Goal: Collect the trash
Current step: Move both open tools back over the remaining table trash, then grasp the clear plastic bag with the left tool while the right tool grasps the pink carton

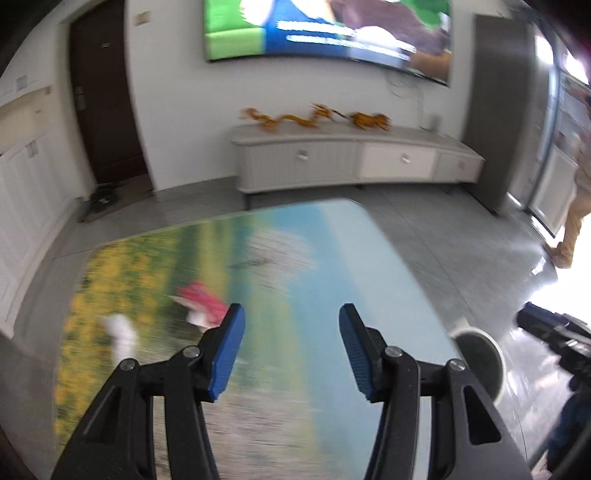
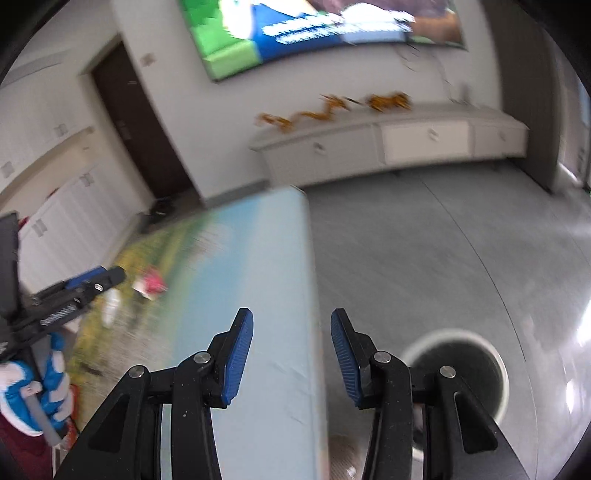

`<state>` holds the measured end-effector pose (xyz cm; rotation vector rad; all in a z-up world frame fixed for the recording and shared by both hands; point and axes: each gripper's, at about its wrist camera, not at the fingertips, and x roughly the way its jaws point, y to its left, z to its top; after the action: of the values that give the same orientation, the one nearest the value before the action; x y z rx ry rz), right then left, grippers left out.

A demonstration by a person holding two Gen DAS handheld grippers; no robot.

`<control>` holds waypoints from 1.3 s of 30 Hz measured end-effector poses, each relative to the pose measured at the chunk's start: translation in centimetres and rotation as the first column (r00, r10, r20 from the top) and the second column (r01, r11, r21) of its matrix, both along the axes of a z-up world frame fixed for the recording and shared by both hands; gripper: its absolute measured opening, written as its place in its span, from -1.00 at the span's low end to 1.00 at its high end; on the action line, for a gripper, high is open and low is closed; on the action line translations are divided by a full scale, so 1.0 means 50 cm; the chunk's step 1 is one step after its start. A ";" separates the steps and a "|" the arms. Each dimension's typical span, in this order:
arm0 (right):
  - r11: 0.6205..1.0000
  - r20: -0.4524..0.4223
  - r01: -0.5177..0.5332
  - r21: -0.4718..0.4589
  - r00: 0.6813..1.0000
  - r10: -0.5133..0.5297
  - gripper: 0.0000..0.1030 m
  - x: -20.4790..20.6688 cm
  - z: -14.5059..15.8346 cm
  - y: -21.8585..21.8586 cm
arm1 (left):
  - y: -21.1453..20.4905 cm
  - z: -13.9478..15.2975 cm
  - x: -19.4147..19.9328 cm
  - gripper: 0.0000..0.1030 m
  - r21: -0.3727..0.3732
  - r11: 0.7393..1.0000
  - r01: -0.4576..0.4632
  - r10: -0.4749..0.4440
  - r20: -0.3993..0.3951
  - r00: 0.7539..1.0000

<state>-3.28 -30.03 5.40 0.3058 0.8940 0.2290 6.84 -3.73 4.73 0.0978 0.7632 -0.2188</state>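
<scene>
Left gripper (image 1: 291,349) part open, empty, above table (image 1: 332,236); red wrapper (image 1: 201,304) and white scrap (image 1: 122,332) lying ahead-left, blurred. Probably light, crumply: pinch a raised edge. Right gripper (image 2: 291,354) part open, empty, over table edge; bin (image 2: 461,365) on floor just beside.

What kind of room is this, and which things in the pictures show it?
Most likely a home living room. A large television hangs on the wall above a long low cabinet that carries ornaments, and a low table with a printed landscape cover stands in front of them. A round bin stands on the tiled floor beside the table.
</scene>
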 end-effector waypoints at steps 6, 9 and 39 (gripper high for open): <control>0.991 0.126 -0.132 0.017 0.984 0.129 -0.19 0.088 0.135 0.118 | 0.147 0.067 0.054 -0.01 0.057 0.992 -0.109 0.107 0.038 0.994; 0.982 0.159 -0.185 0.035 0.971 0.177 -0.19 0.137 0.182 0.172 | 0.221 0.107 0.084 -0.01 0.065 0.988 -0.143 0.140 0.049 0.989; 0.900 -0.200 -0.435 -0.013 0.884 0.424 -0.10 0.353 -0.231 0.606 | 0.382 -0.225 0.244 -0.30 0.055 0.895 -0.444 0.435 -0.334 0.836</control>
<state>14.39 0.29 -6.13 0.0704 1.1550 0.5925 19.04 15.38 -6.54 -0.1463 1.1045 0.2034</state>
